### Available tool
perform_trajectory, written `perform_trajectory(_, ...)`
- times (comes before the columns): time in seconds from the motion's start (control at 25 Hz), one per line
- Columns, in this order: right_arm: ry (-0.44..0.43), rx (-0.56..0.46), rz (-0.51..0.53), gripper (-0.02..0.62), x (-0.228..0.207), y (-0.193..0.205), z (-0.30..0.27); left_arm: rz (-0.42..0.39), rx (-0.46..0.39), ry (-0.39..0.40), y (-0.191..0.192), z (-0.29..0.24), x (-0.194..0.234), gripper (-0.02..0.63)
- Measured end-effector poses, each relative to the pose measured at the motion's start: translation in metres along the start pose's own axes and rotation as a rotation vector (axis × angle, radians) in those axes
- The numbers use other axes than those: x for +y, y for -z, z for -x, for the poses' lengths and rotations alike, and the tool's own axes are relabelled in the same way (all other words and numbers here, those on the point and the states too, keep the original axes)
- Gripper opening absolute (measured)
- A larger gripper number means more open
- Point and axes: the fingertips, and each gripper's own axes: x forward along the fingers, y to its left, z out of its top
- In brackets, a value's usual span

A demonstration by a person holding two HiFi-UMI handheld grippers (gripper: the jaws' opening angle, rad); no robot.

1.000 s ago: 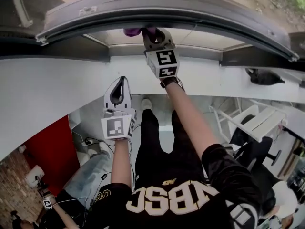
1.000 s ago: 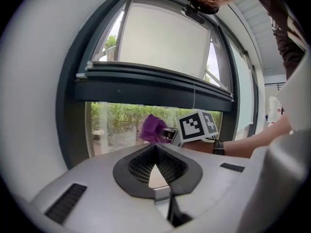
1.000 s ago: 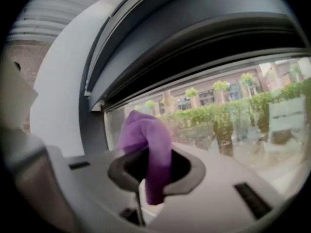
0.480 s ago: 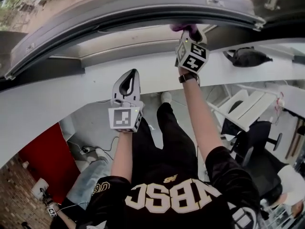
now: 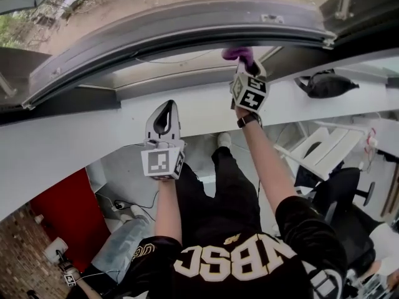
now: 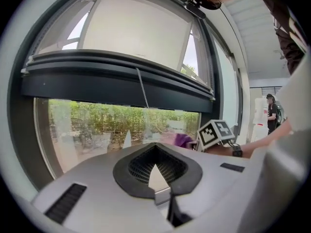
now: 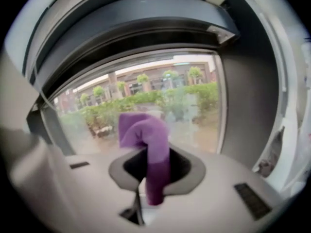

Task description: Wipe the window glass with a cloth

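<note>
The window glass [image 5: 181,65] is a low strip under a dark frame; it also fills the left gripper view [image 6: 97,130] and the right gripper view [image 7: 194,108]. A purple cloth [image 5: 239,54] is pressed against the pane near its right end. My right gripper [image 5: 244,66] is shut on that cloth [image 7: 148,140], which droops out of the right gripper [image 7: 148,152] between the closed jaws. My left gripper [image 5: 169,105] hangs lower and to the left, in front of the white wall below the window, away from the glass. The left gripper [image 6: 155,147] holds nothing, jaws together. From there the cloth [image 6: 182,140] shows at the right.
A dark window frame [image 5: 187,23] curves above the glass, with its right post [image 7: 243,106] close to the cloth. A white sill and wall [image 5: 81,136] run below. A black object [image 5: 325,83] lies on the sill at right. White chair [image 5: 327,151] and red cabinet [image 5: 62,210] stand below.
My right gripper has slid the purple cloth rightward along the glass, from the left part of the pane to near the right post. The left gripper has stayed roughly in place.
</note>
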Motion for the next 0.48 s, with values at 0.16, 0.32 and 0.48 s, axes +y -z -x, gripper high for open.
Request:
perform_trajectory(0.16, -0.201, 0.096, 0.131, 0.067, 0.122, 0.066, 0.016, 0.014, -0.043, -0.061, 0.0, 0.028, 0.063, 0.012)
perform_trajectory(0.32, -0.421, 0.151, 0.206, 0.067, 0.272, 0.117, 0.038, 0.016, -0.046, -0.127, 0.003, 0.081, 0.146, 0.014)
perform_trajectory(0.48, -0.611, 0.147, 0.274, 0.067, 0.416, 0.142, 0.043, 0.028, -0.019, -0.196, 0.015, 0.134, 0.224, 0.012)
